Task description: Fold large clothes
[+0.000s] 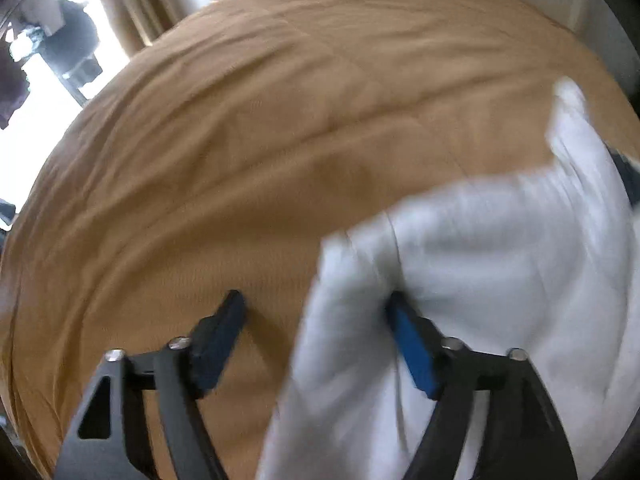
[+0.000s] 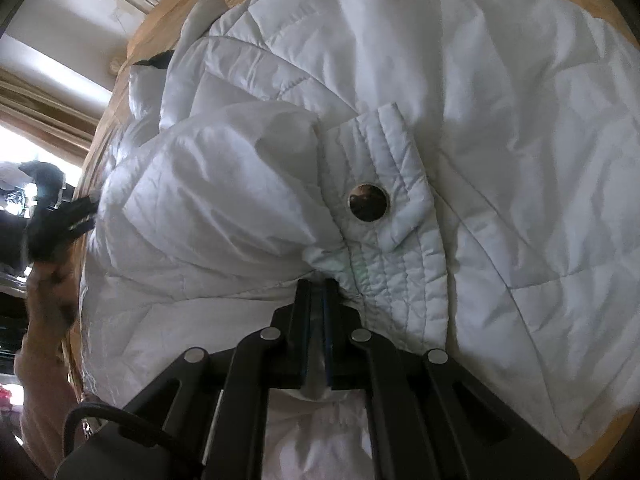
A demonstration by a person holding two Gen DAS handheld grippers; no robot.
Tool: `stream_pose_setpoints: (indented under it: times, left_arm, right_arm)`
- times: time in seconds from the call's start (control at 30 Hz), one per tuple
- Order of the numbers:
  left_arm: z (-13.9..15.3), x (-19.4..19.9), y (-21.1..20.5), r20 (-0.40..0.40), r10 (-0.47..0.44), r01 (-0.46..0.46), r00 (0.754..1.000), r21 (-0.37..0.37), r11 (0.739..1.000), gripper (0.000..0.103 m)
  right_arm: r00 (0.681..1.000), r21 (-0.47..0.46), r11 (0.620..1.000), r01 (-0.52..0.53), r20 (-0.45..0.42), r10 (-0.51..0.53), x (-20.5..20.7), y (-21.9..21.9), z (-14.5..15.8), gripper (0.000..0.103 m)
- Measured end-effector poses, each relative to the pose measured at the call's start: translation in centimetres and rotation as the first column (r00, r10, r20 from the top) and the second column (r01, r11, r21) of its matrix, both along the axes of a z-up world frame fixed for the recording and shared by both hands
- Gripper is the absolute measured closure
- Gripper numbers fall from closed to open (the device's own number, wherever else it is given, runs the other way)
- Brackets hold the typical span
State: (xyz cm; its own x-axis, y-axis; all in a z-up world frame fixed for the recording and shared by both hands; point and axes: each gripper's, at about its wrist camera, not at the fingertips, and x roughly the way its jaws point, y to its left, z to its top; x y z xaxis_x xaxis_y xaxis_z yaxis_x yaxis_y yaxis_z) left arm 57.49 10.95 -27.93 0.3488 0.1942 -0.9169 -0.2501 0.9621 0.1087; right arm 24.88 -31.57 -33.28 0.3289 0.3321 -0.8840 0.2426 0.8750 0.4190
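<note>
My right gripper (image 2: 317, 284) pinched the white jacket's (image 2: 500, 120) edge; my left gripper (image 1: 316, 304) stood spread around its blurred fabric.

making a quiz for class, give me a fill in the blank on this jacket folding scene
The quilted jacket is ___ in colour.
It lies on a ___ coloured bedspread.
The right gripper is ___ on the jacket's fabric.
The left gripper has its jaws ___.

Missing words: white; tan; shut; open
</note>
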Motion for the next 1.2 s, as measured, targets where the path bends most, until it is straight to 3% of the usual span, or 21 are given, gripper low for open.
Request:
stream_pose_setpoints:
  times: [0.07, 0.1, 0.17, 0.2, 0.33, 0.4, 0.5, 0.57, 0.6, 0.7, 0.73, 0.8, 0.87, 0.97, 1.03, 1.1, 1.17, 1.2]
  left_arm:
    - [1.5, 0.7, 1.4, 0.010, 0.031, -0.031, 0.999, -0.016, 0.999, 0.036]
    - [2.7, 0.2, 2.0, 0.026, 0.040, -0.038, 0.999, -0.050, 0.998, 0.054]
    - [4.7, -1.3, 2.1, 0.043, 0.022, -0.017, 0.999, -0.107, 0.994, 0.059]
    - [6.1, -3.3, 1.7, 0.050, -0.018, 0.024, 0.999, -0.111, 0.993, 0.058]
    - [8.0, -12.3, -1.3, 0.084, -0.141, 0.151, 0.986, -0.125, 0.981, 0.030]
    - [7.5, -16.7, -2.7, 0.080, -0.195, 0.204, 0.977, -0.126, 0.971, 0.030]
    - [3.2, -21.4, -2.5, -0.020, -0.200, 0.197, 0.980, -0.097, 0.976, 0.028]
    - [0.4, -23.6, -0.6, -0.052, -0.171, 0.163, 0.984, -0.140, 0.977, 0.028]
    - [0.0, -25.1, 1.2, -0.041, -0.133, 0.123, 0.990, -0.189, 0.974, 0.024]
    - [1.5, -27.5, 4.5, -0.035, -0.041, 0.031, 0.999, -0.237, 0.971, 0.024]
    - [2.2, -27.9, 4.8, -0.035, -0.022, 0.013, 0.999, -0.226, 0.974, 0.031]
    - [5.1, -28.0, 4.6, 0.006, -0.015, 0.016, 1.000, -0.147, 0.989, 0.035]
    - [7.8, -27.6, 2.6, 0.075, -0.079, 0.089, 0.994, -0.143, 0.986, 0.034]
    - [9.7, -26.2, -1.1, 0.128, -0.159, 0.179, 0.979, -0.169, 0.969, 0.027]
    - [8.5, -24.0, -4.1, 0.121, -0.200, 0.215, 0.972, -0.119, 0.969, 0.022]
    - [5.2, -21.3, -6.8, 0.034, -0.216, 0.216, 0.976, -0.019, 0.976, 0.023]
    - [2.0, -20.0, -7.4, -0.049, -0.207, 0.208, 0.977, 0.021, 0.978, 0.022]
    - [0.2, -19.1, -7.3, -0.070, -0.205, 0.206, 0.976, 0.017, 0.978, 0.020]
  right_arm:
    - [1.000, -0.008, 1.000, -0.001, 0.004, 0.001, 0.1, 0.2, -0.2, 0.099]
    - [1.000, -0.012, 1.000, -0.002, 0.004, 0.003, -0.5, -0.2, -0.1, 0.099]
    - [1.000, -0.014, 1.000, 0.004, 0.003, -0.004, -0.5, -0.2, -0.1, 0.099]
    - [1.000, -0.016, 1.000, 0.004, 0.004, -0.003, -0.9, -0.4, 0.0, 0.099]
    - [1.000, -0.055, 0.998, -0.001, 0.013, 0.002, -0.8, 0.2, 0.2, 0.099]
    - [1.000, -0.074, 0.997, 0.002, 0.016, -0.001, -0.8, 0.6, 0.2, 0.099]
    - [1.000, -0.089, 0.996, 0.007, 0.013, -0.005, -0.5, 0.9, 0.1, 0.100]
    - [1.000, -0.088, 0.996, 0.011, 0.002, -0.011, -0.3, 0.9, 0.1, 0.100]
    - [1.000, -0.088, 0.996, 0.013, -0.006, -0.014, -0.1, 1.0, 0.0, 0.100]
    - [0.999, -0.115, 0.993, 0.006, -0.032, -0.010, 0.6, 1.5, 0.0, 0.100]
    - [0.999, -0.140, 0.990, -0.003, -0.039, -0.003, 0.8, 1.9, 0.1, 0.100]
    - [0.999, -0.194, 0.981, -0.023, -0.045, 0.015, 1.3, 2.9, 0.3, 0.100]
    - [0.998, -0.277, 0.960, -0.046, -0.048, 0.034, 1.7, 4.3, 0.4, 0.100]
    - [0.997, -0.356, 0.932, -0.066, -0.067, 0.044, 2.4, 5.7, 0.7, 0.098]
    - [0.995, -0.374, 0.924, -0.086, -0.080, 0.061, 2.8, 6.2, 1.3, 0.096]
    - [0.995, -0.348, 0.933, -0.094, -0.059, 0.078, 2.7, 5.7, 2.7, 0.095]
    - [0.998, -0.304, 0.951, -0.062, 0.012, 0.069, 1.9, 4.4, 5.3, 0.087]
    - [0.997, -0.278, 0.960, -0.039, 0.046, 0.053, 1.3, 3.3, 6.7, 0.076]
